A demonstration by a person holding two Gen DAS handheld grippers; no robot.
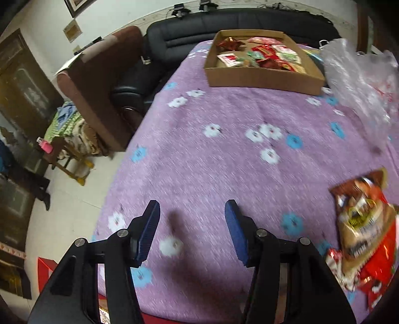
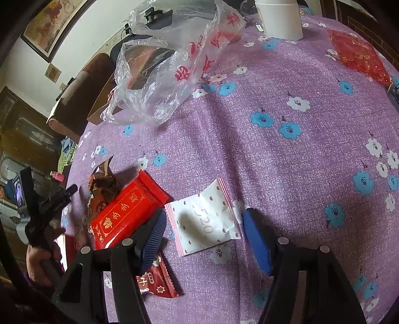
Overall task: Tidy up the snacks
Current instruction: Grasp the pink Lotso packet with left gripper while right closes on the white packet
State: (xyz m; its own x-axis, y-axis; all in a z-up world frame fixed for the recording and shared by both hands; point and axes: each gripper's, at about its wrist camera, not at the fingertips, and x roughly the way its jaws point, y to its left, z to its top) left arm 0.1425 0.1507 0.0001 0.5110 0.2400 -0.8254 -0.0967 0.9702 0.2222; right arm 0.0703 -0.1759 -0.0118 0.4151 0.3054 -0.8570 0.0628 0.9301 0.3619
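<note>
A cardboard tray (image 1: 261, 78) holding several snack packets stands at the far end of the purple flowered tablecloth (image 1: 224, 159). My left gripper (image 1: 192, 211) is open and empty above bare cloth. A brown and red snack bag (image 1: 364, 224) lies to its right. My right gripper (image 2: 204, 219) is open, its jaws on either side of a white pink-dotted packet (image 2: 207, 221) lying on the cloth. A red packet (image 2: 124, 214), a crumpled brown wrapper (image 2: 102, 187) and a small dark red packet (image 2: 159, 286) lie to the left of it.
A clear plastic bag (image 2: 169, 67) with red print lies mid-table, also in the left wrist view (image 1: 361, 79). A white cylinder (image 2: 279, 17) and red mesh item (image 2: 356, 54) are at the far side. Sofa (image 1: 224, 27) and brown armchair (image 1: 99, 84) lie beyond the table's left edge.
</note>
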